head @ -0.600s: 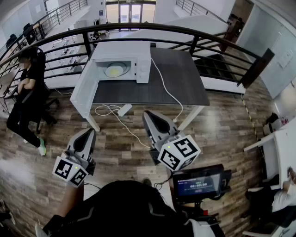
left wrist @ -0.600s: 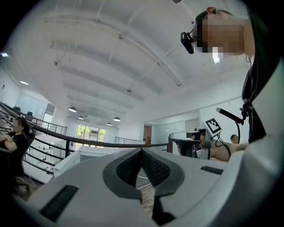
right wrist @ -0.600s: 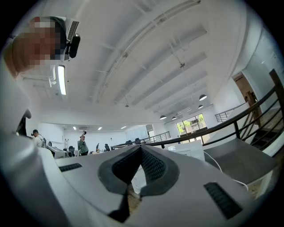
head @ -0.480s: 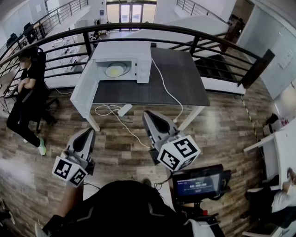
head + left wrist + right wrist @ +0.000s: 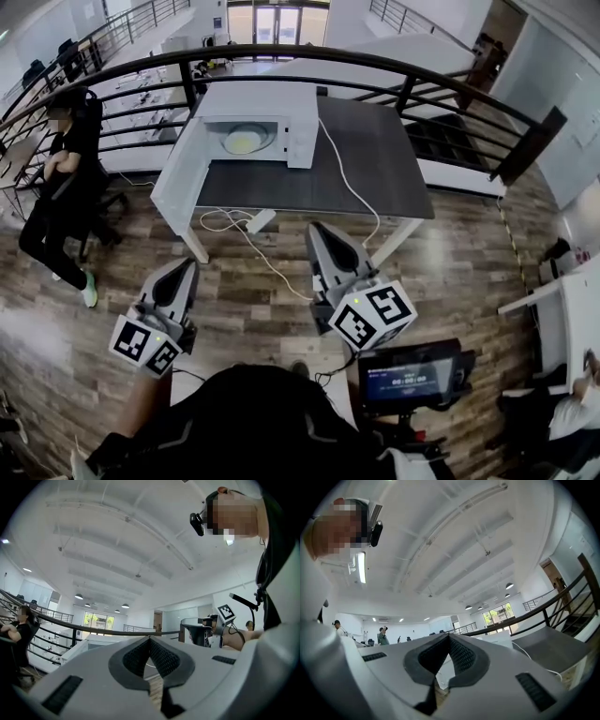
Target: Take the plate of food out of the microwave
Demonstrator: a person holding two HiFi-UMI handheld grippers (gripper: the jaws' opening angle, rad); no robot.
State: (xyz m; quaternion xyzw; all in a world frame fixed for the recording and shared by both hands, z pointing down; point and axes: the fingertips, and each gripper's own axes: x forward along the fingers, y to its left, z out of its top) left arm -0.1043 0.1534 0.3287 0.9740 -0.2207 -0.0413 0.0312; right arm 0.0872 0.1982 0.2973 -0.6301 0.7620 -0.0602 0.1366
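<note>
At the left edge of the head view a seated person (image 5: 58,187) is sitting by the railing (image 5: 122,75), now showing slightly further right than half a second ago, as is everything else, since the whole scene is sliding a little rightward in the frame. In the lower left the left tool (image 5: 183,269) is hovering over the wooden floor (image 5: 450,272), its jaws pressed together with nothing between them, and it is keeping almost the same spot as before. Above it, in the upper middle, the white microwave (image 5: 281,112) is standing on the dark desk (image 5: 375,159) with its door (image 5: 176,183) swung wide open to the left; the plate of food (image 5: 243,141) is sitting inside the cavity, well apart from both tools. A white cable (image 5: 349,187) is trailing from the microwave across the desk. Right of centre the right tool (image 5: 321,230) is pointing toward the desk, jaws fully closed and empty too; it is showing a touch further right than earlier. In the lower right a small lit screen (image 5: 411,379) is likewise sitting slightly lower and further right.
</note>
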